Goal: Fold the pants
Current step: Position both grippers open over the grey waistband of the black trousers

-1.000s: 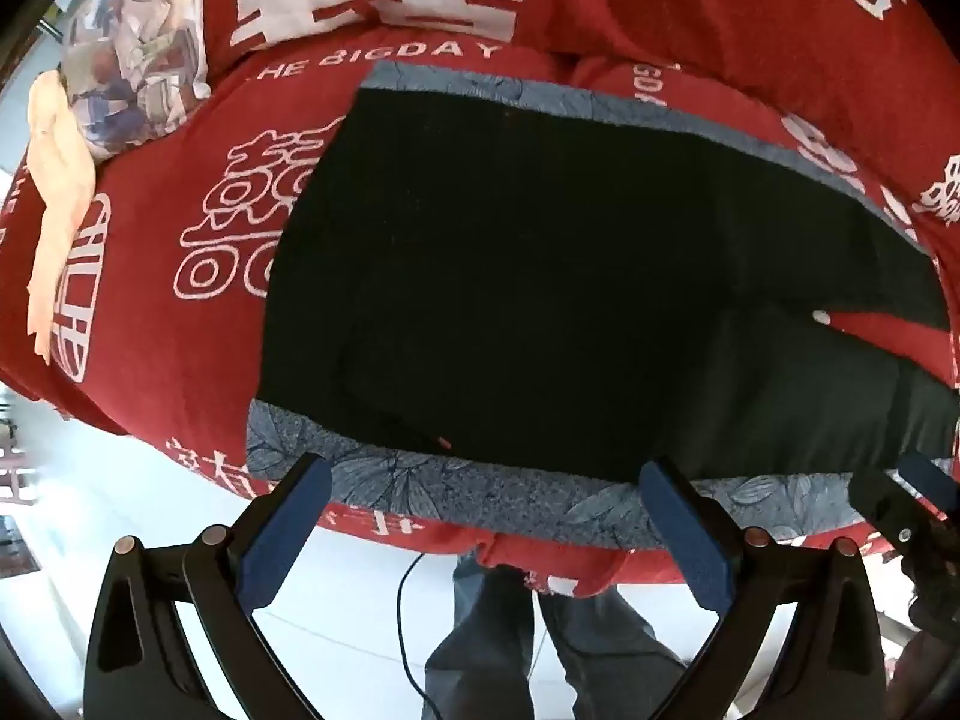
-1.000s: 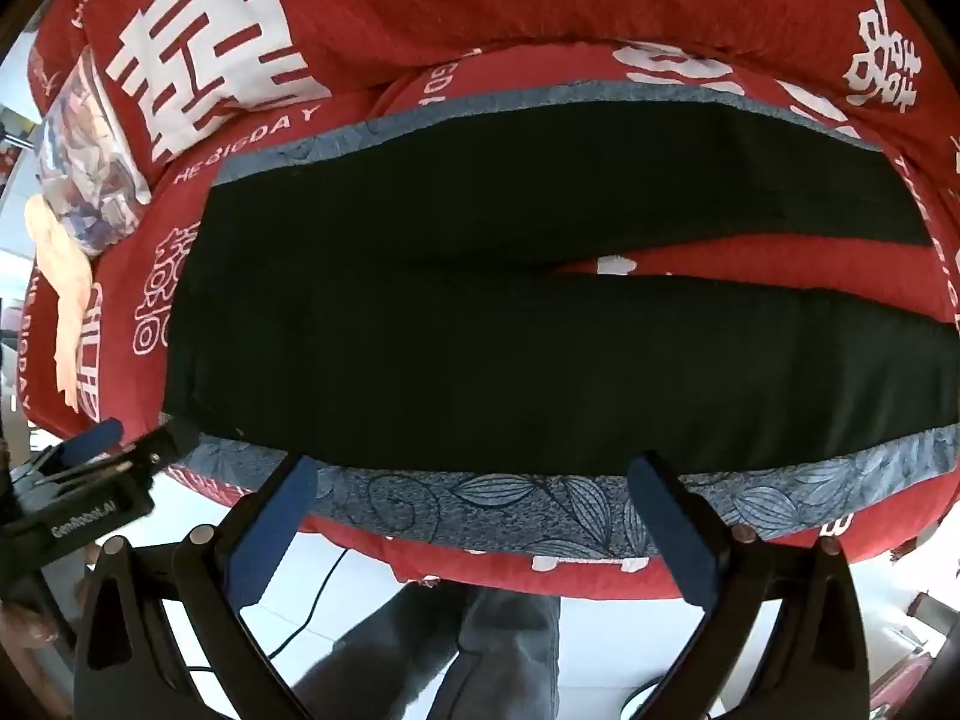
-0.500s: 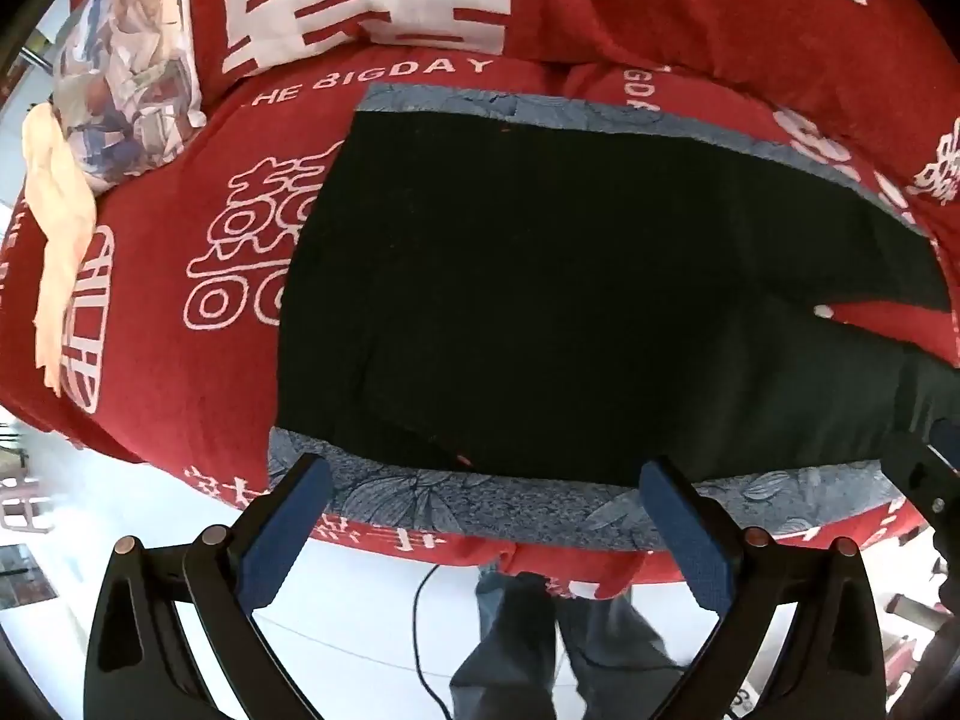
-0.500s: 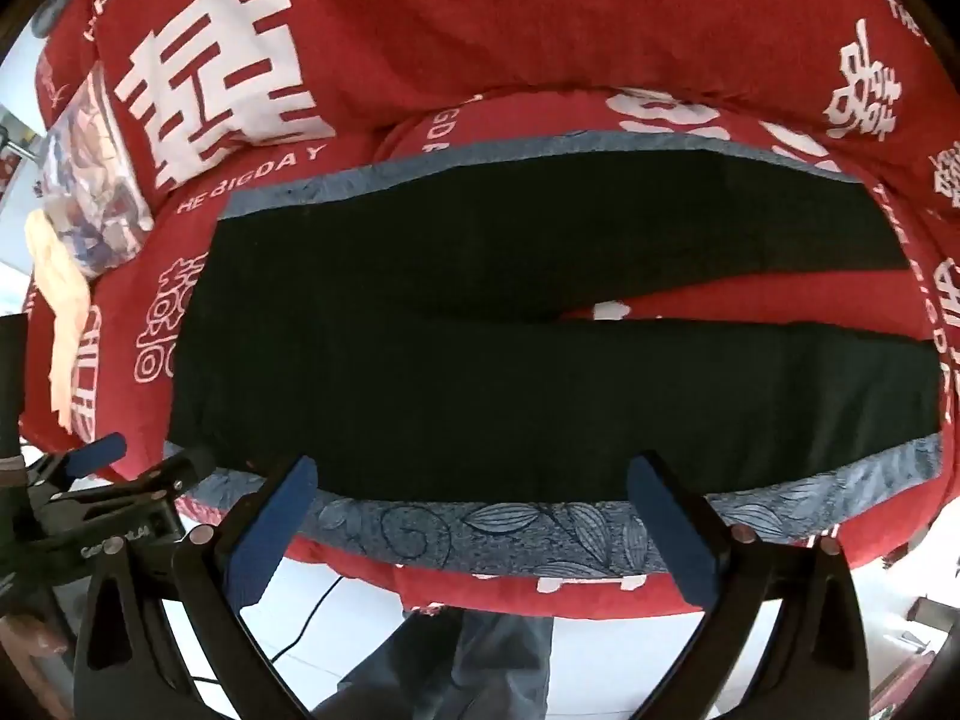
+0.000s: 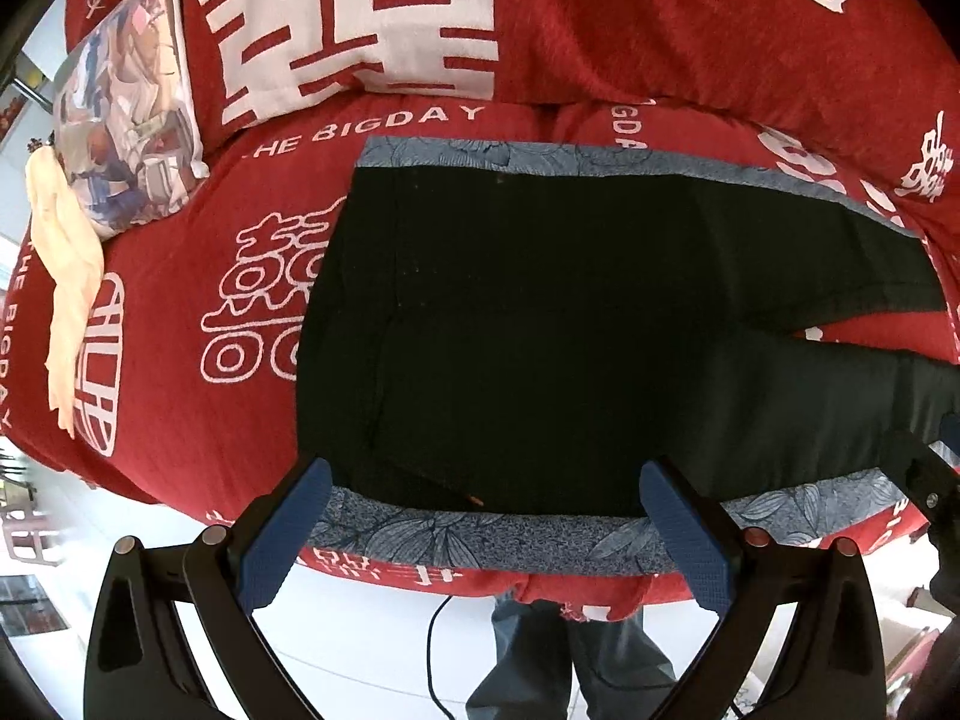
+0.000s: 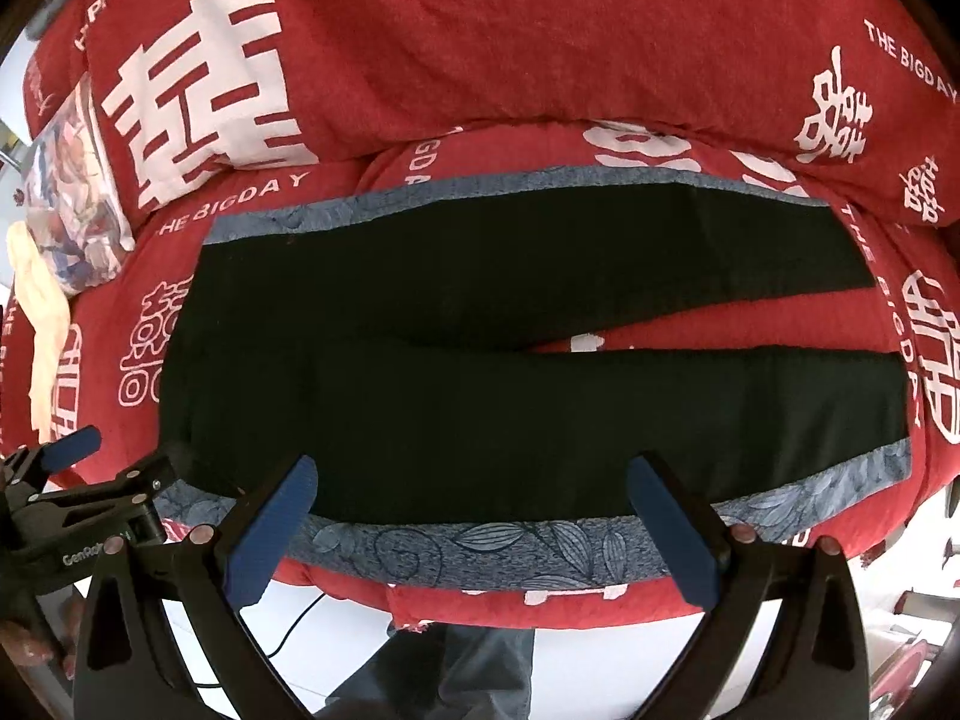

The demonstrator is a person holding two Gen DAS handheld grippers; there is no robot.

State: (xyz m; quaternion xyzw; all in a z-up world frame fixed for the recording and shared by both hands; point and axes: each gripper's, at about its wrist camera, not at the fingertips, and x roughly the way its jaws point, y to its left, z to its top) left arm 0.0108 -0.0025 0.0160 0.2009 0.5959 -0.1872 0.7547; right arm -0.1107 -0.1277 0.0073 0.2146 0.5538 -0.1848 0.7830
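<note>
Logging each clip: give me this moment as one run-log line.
stage: pre-fold | pants: flat on sofa, legs apart | left hand-held gripper: open, empty | right hand-held gripper: open, empty

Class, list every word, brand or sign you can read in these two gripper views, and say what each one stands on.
"THE BIGDAY": white print on the red sofa cover, repeated in several places.
"HAPPY W...": on the cover's top left corner, cut off.
Large white double-happiness characters: on the back cushion and seat.
"GenRob...": on the left gripper body, partly hidden.
The black pants show no readable text.
</note>
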